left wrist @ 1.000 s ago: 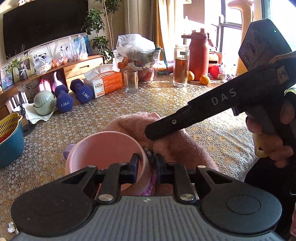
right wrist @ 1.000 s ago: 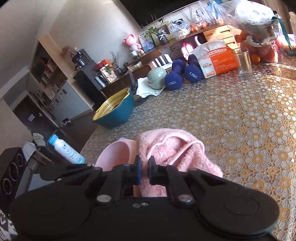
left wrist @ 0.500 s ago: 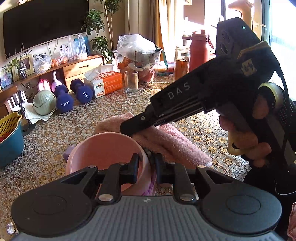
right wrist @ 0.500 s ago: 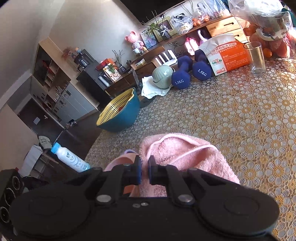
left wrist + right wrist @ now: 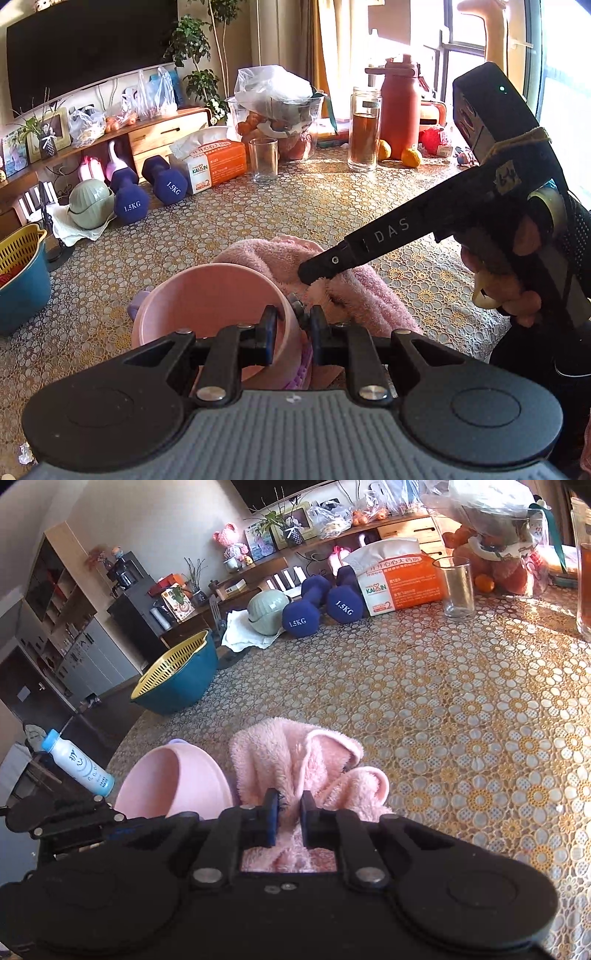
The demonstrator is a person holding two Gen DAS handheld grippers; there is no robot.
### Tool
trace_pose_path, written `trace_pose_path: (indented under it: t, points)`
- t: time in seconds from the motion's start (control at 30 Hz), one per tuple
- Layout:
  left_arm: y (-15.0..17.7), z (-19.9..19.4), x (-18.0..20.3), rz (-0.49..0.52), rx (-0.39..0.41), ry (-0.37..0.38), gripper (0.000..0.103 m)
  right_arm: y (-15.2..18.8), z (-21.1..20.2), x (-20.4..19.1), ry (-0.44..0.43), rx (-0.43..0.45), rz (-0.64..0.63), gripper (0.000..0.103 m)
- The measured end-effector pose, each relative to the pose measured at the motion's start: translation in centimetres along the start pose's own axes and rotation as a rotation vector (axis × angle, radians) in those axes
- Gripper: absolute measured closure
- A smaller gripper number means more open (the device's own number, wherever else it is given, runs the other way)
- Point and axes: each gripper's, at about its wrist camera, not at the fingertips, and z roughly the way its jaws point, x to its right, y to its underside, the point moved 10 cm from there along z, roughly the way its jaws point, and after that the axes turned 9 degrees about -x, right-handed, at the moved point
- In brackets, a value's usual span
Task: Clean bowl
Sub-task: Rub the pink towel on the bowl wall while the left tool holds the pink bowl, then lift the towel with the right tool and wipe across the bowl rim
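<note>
A: Left gripper (image 5: 289,328) clamps the pink bowl (image 5: 210,291) by its near rim, one finger inside, one outside. Right gripper (image 5: 289,814) is closed on the pink towel (image 5: 306,764), just right of the bowl.

B: Room to move?

A: Open tablecloth (image 5: 461,709) ahead and right. Dumbbells (image 5: 321,605), glass (image 5: 455,587) and basket (image 5: 177,679) stand well apart, far side.

B: Change since half a second ago?

A: Right gripper pulled back off the rim; the towel now bunches beside the bowl.
</note>
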Motion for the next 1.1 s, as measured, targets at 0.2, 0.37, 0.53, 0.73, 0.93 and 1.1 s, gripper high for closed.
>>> trace_pose_path:
  t: [0.2,0.37,0.53,0.73,0.93,1.1]
  points:
    - [-0.2,-0.1,-0.4,-0.013,-0.007,-0.015,0.084,-0.1,-0.2,0.6,0.056,-0.003,-0.052,0.068]
    - [-0.2,-0.4,-0.9,-0.030,-0.013,-0.010,0.058,0.3,0.5,1.3,0.069,-0.022,-0.040,0.046]
    - [-0.2,-1.1,-1.5,-0.042,0.013,-0.004,0.035,0.4,0.2,1.0,0.096,-0.005,-0.041,0.028]
    - [-0.1,-1.8,-2.4,-0.033,0.019,-0.008,0.035,1.5,-1.2,1.5,0.111,-0.007,-0.039,0.019]
    - [-0.1,-1.8,-2.9,-0.014,0.005,-0.017,0.035,2.6,0.3,1.8,0.083,-0.065,0.021,0.016]
    - [0.3,-1.6,-1.9,0.104,-0.019,-0.051,0.035,2.8,2.5,0.2,0.094,-0.108,-0.019,0.016]
